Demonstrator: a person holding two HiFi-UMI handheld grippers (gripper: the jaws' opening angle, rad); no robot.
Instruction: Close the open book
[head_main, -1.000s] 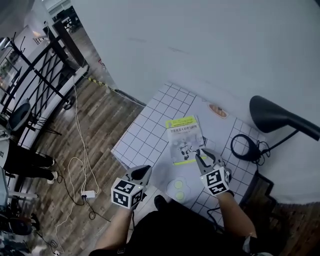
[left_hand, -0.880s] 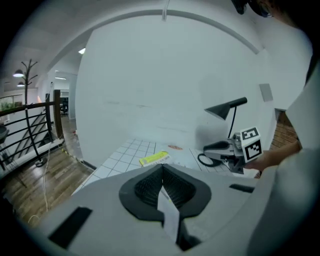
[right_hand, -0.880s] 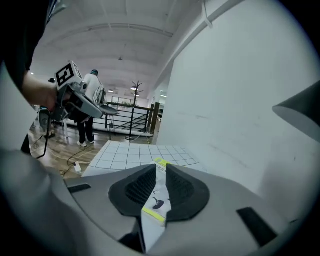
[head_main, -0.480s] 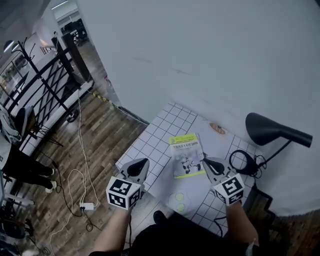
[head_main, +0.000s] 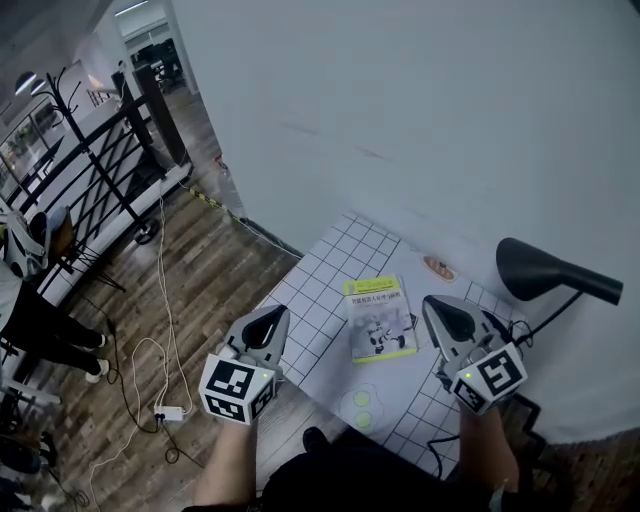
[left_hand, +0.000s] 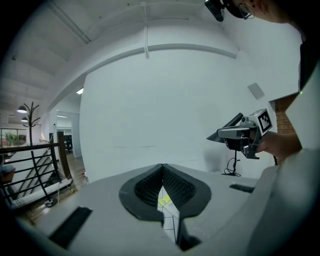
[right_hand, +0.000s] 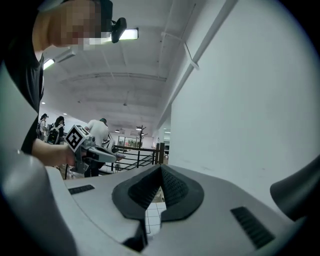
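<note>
Right hand-held gripper (head_main: 433, 304) hangs shut near the closed, yellow-topped book (head_main: 380, 320).

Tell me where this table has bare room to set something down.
The table is bare on its left side, from the book to the left edge and up to the far corner. The right side is crowded with an orange disc and a lamp. Two green discs take the near edge.

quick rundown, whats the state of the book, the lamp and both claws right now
book: closed, lying flat on the tiled table, cover up
left claw: shut, empty, held up in the air
right claw: shut, empty, held up in the air
lamp: at the table's right side, no light showing
</note>
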